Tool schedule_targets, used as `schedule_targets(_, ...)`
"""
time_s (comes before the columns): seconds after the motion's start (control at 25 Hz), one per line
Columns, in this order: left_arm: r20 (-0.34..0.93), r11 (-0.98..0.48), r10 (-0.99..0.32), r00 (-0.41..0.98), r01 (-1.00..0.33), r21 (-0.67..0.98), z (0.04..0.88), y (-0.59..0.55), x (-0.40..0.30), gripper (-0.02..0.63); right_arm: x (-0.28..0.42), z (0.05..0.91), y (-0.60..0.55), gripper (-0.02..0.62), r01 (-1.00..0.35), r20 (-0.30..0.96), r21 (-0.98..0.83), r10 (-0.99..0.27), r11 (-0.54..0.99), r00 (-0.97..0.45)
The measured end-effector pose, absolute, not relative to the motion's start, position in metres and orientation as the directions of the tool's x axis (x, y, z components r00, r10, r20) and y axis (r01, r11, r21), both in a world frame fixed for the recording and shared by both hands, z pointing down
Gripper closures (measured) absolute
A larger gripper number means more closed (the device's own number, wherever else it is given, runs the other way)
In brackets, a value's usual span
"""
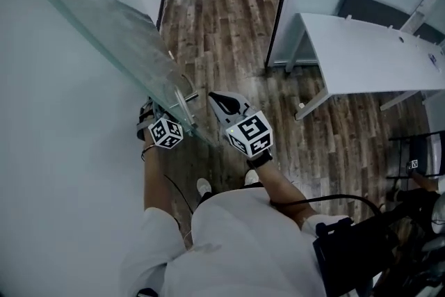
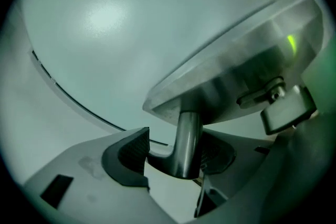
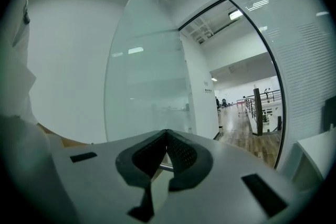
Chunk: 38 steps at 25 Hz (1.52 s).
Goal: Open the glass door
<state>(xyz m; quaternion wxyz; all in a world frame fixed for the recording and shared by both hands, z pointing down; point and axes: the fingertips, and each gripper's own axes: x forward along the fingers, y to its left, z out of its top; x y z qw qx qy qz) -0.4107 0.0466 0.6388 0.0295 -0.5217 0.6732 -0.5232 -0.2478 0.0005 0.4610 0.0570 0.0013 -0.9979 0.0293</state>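
Glass door (image 1: 132, 45) stands open at the person's left, the left gripper (image 2: 173, 159) with fingers released around its metal handle (image 2: 186, 128) and the right gripper (image 3: 167, 152) clenched empty; the next move, likely, is drawing the left gripper clear.

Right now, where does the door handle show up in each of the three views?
Head view: door handle at centre, on the glass door's near edge.
Left gripper view: lower centre, its stem between the open jaws.
Right gripper view: only a thin metal bar behind the shut jaws, perhaps it.
Shared landmark: the glass door.
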Motion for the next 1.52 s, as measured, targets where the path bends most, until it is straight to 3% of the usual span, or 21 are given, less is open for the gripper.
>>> schedule_targets(0.4,0.457,0.001,-0.716,-0.527,-0.656,-0.755,0.623,0.163,-0.464,0.394,-0.346,0.496,0.098,0.591,0.183,0.254,0.039,0.167,0.982,-0.953)
schedule_targets(0.6,0.466,0.213,-0.666,-0.583,-0.747,-0.63,0.625,0.261,-0.497,0.399,-0.392,0.53,0.159,0.586,0.343,0.384,0.205,0.247,0.917,-0.89)
schedule_targets(0.64,0.454,0.281,-0.662,-0.597,-0.759,-0.587,0.624,0.281,-0.502,0.431,-0.401,0.539,0.169,0.558,0.372,0.419,0.238,0.25,0.897,-0.873)
schedule_targets(0.68,0.432,0.354,-0.663,-0.611,-0.765,-0.538,0.62,0.297,-0.506,0.521,-0.41,0.548,0.177,0.515,0.397,0.452,0.269,0.249,0.878,-0.857)
schedule_targets(0.72,0.405,0.425,-0.668,-0.624,-0.767,-0.482,0.614,0.31,-0.509,0.572,-0.418,0.557,0.184,0.492,0.419,0.481,0.3,0.244,0.857,-0.842)
schedule_targets(0.8,0.345,0.541,-0.679,-0.648,-0.759,-0.361,0.601,0.334,-0.513,0.603,-0.435,0.573,0.199,0.469,0.458,0.523,0.358,0.232,0.813,-0.82)
schedule_targets(0.96,0.236,0.69,-0.662,-0.711,-0.701,-0.18,0.594,0.366,-0.514,0.603,-0.469,0.604,0.217,0.466,0.501,0.572,0.451,0.192,0.739,-0.798)
schedule_targets(1.52,0.179,0.779,-0.576,-0.798,-0.602,-0.174,0.57,0.476,-0.498,0.603,-0.562,0.617,0.307,0.492,0.543,0.592,0.506,0.188,0.67,-0.784)
